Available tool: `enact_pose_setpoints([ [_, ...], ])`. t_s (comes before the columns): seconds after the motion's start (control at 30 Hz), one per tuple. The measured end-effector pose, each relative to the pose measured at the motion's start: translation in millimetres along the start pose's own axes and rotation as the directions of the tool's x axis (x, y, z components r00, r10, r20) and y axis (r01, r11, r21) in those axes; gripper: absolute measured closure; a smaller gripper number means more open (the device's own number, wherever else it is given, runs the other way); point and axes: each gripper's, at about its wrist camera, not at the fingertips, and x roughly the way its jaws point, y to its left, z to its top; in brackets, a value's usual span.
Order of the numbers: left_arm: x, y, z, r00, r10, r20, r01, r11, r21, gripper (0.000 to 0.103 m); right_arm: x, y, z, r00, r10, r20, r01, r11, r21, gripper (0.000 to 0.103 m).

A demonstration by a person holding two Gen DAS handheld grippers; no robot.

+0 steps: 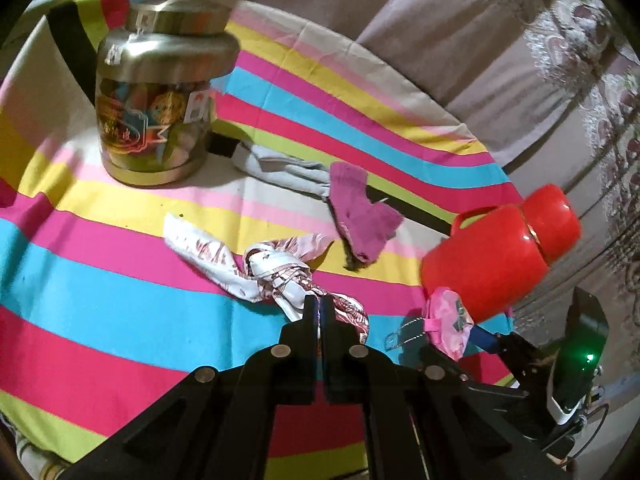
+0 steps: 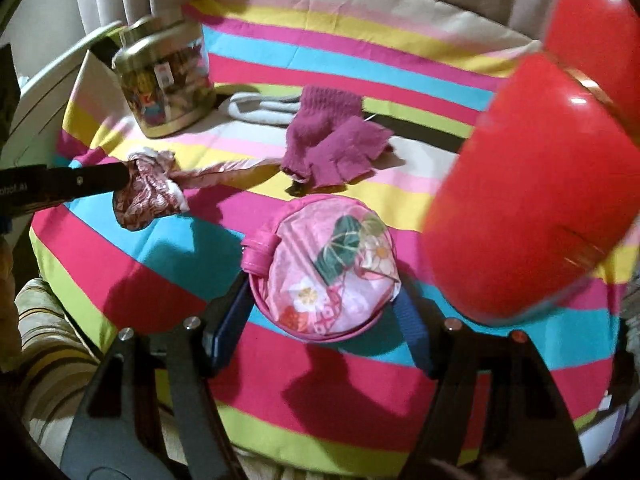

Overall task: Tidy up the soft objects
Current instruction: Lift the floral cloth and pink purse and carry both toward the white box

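My left gripper (image 1: 319,305) is shut on a knotted white-and-maroon patterned cloth (image 1: 256,264), whose tails trail over the striped tablecloth (image 1: 100,300). The right wrist view shows that cloth (image 2: 148,196) bunched at the left gripper's black tip (image 2: 122,174). My right gripper (image 2: 320,320) has its blue pads (image 2: 230,320) pressed on both sides of a round pink floral pouch (image 2: 324,268), held just above the table. The pouch (image 1: 448,320) also shows in the left wrist view. A magenta sock (image 2: 332,140) and a grey sock (image 2: 260,110) lie further back.
A gold-lidded jar (image 1: 156,100) stands at the back left of the round table. A big red plastic container (image 2: 540,180) sits close on the right, beside the pouch. Curtains (image 1: 440,20) hang behind. A striped sleeve (image 2: 48,340) is at the near left edge.
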Motion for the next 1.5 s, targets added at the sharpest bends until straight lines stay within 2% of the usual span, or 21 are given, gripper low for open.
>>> enact_pose_setpoints([
  [0.13, -13.1, -22.5, -9.4, 0.999, -0.038, 0.015, 0.037, 0.999, 0.040, 0.102, -23.9, -4.3, -14.6, 1.000, -0.014, 0.021, 0.013, 1.000, 0.028, 0.031],
  [0.33, -20.5, -61.7, -29.2, 0.996, -0.095, -0.006, 0.095, 0.991, 0.099, 0.102, -57.5, -29.0, -40.6, 0.998, -0.047, 0.033, 0.043, 0.993, 0.110, 0.031],
  [0.63, -26.7, -132.2, -58.1, 0.980, -0.191, -0.053, 0.198, 0.960, 0.198, 0.102, -104.5, -76.9, -83.7, 0.984, -0.180, 0.011, 0.174, 0.960, 0.222, 0.031],
  [0.77, -21.7, -166.3, -74.2, 0.968, -0.230, -0.098, 0.248, 0.938, 0.241, 0.102, -121.1, -97.2, -101.4, 0.969, -0.249, -0.004, 0.242, 0.939, 0.242, 0.031],
  [1.0, -9.0, -222.9, -103.8, 0.943, -0.277, -0.186, 0.324, 0.896, 0.305, 0.102, -147.7, -140.4, -130.3, 0.949, -0.314, -0.023, 0.304, 0.895, 0.326, 0.031],
  [1.2, -0.5, -267.0, -125.0, 0.919, -0.307, -0.246, 0.380, 0.857, 0.349, 0.102, -171.3, -172.2, -151.0, 0.919, -0.393, -0.044, 0.379, 0.841, 0.386, 0.030],
  [1.5, 12.6, -321.0, -151.8, 0.889, -0.326, -0.323, 0.439, 0.809, 0.392, 0.102, -195.7, -210.9, -178.0, 0.892, -0.447, -0.062, 0.420, 0.774, 0.473, 0.030],
])
